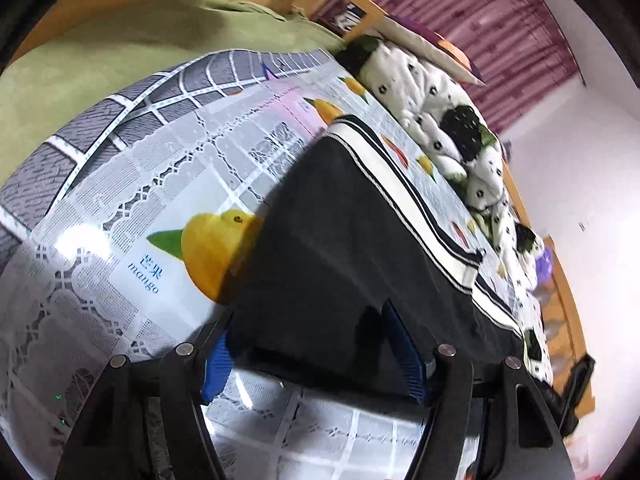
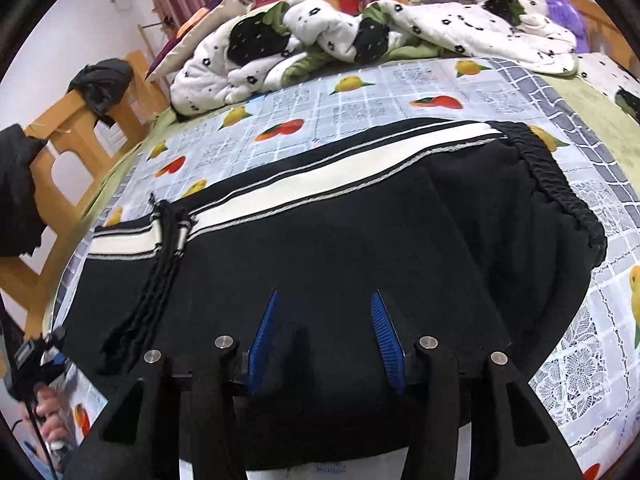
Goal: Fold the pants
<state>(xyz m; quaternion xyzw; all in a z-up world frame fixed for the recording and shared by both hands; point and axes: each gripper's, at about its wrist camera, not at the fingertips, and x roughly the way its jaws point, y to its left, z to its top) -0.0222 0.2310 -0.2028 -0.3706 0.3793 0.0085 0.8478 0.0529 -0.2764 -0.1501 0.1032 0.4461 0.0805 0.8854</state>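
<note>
Right wrist view hides the near hem of your pants [image 2: 360, 248] behind the right gripper [image 2: 325, 336], so you cannot tell where the cloth ends below the blue ribbed pads [image 2: 262, 336]. Those pads stand apart over the fabric with nothing pinched between them. At the lower left edge, your hand [image 2: 46, 412] on the other tool is blurred and cropped.

Left wrist view tilts the whole scene. Your left gripper [image 1: 308, 352] is spread wide, straddling a corner of the pants [image 1: 360, 248]; whether its pads [image 1: 404, 352] press the cloth cannot be told.

Black, matte, soft knit makes up the pants, with a cream side stripe [image 2: 320, 172] edged in thin dark lines and a gathered elastic waistband [image 2: 560, 192]. A dark drawcord [image 2: 160, 272] trails across the left part. They lie flat on a glossy, lace-patterned fruit-print tablecloth [image 2: 440, 80] spread on the bed, long axis running left to right in the right wrist view, waistband toward the right. A rumpled quilt [image 2: 320, 36] lies beyond.
</note>
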